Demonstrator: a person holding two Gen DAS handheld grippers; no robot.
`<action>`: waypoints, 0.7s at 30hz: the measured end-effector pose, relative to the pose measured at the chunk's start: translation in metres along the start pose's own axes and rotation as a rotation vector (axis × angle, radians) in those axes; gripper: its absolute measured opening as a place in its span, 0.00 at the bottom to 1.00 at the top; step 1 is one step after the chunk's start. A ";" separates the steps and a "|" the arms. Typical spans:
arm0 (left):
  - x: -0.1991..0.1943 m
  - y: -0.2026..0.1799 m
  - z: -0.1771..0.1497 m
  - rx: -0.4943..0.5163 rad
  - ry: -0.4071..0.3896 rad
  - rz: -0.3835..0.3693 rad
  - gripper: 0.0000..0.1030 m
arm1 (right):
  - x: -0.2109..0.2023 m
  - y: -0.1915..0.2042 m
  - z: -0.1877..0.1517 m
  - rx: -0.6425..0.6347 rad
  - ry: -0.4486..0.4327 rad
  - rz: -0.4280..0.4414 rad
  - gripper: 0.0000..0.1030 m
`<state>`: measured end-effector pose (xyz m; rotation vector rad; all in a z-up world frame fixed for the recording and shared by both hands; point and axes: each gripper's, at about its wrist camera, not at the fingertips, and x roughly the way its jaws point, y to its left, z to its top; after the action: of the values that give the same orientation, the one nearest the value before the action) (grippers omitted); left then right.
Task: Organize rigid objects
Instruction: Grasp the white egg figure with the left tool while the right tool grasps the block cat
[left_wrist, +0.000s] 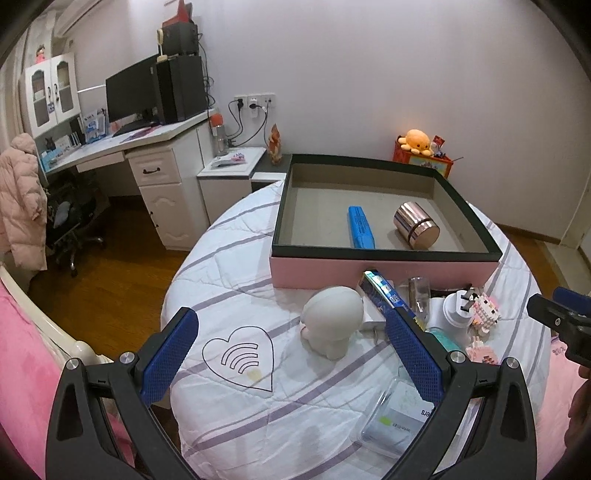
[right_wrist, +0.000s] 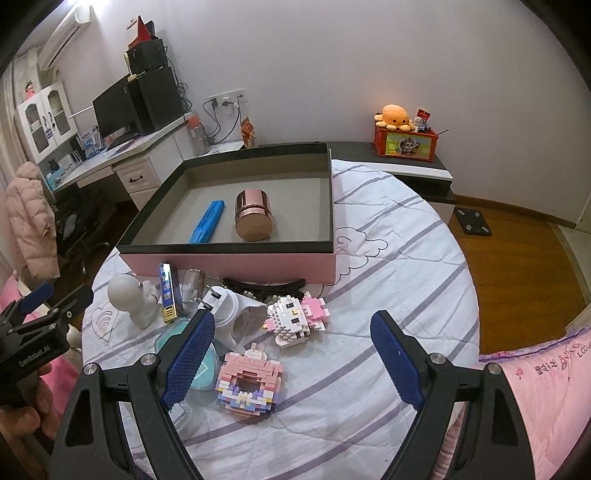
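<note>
1. A round table covered with a white quilted cloth (right_wrist: 388, 258) with purple stripes stands in a bedroom.
2. At the far side of the table sits a shallow pink box (right_wrist: 229, 264) with a dark rim and grey inside. In it lie a blue marker (right_wrist: 207, 221) and, just beside it, a rose-gold cylinder (right_wrist: 253, 216) on its side.
3. In front of the box, loose on the cloth: a white round-headed figurine (left_wrist: 332, 319), a blue-and-gold narrow box (right_wrist: 168, 291), a white plug adapter (right_wrist: 225, 306), a white and pink brick-built cat (right_wrist: 295, 317) and a pink brick-built ring (right_wrist: 249, 384) (nearest the right tool).
4. The left gripper (left_wrist: 291, 354) hangs above the near table edge, its blue-padded jaws spread wide and holding nothing; the figurine lies ahead between them.
5. The right gripper (right_wrist: 295, 358) is likewise spread wide and empty, above the pink ring.
</note>
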<state>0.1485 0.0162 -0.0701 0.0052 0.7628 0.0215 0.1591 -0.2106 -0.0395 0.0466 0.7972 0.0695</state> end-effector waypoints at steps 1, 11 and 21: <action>0.001 0.000 0.000 0.000 0.004 0.003 1.00 | 0.001 0.001 0.000 0.000 0.003 -0.001 0.85; 0.027 -0.004 -0.008 0.014 0.039 0.001 1.00 | 0.022 0.001 -0.003 -0.029 0.043 -0.033 0.85; 0.065 -0.015 -0.013 0.022 0.107 -0.049 1.00 | 0.067 -0.002 -0.010 -0.065 0.122 -0.034 0.85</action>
<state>0.1870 0.0024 -0.1250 0.0062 0.8695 -0.0336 0.1987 -0.2070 -0.0951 -0.0332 0.9164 0.0661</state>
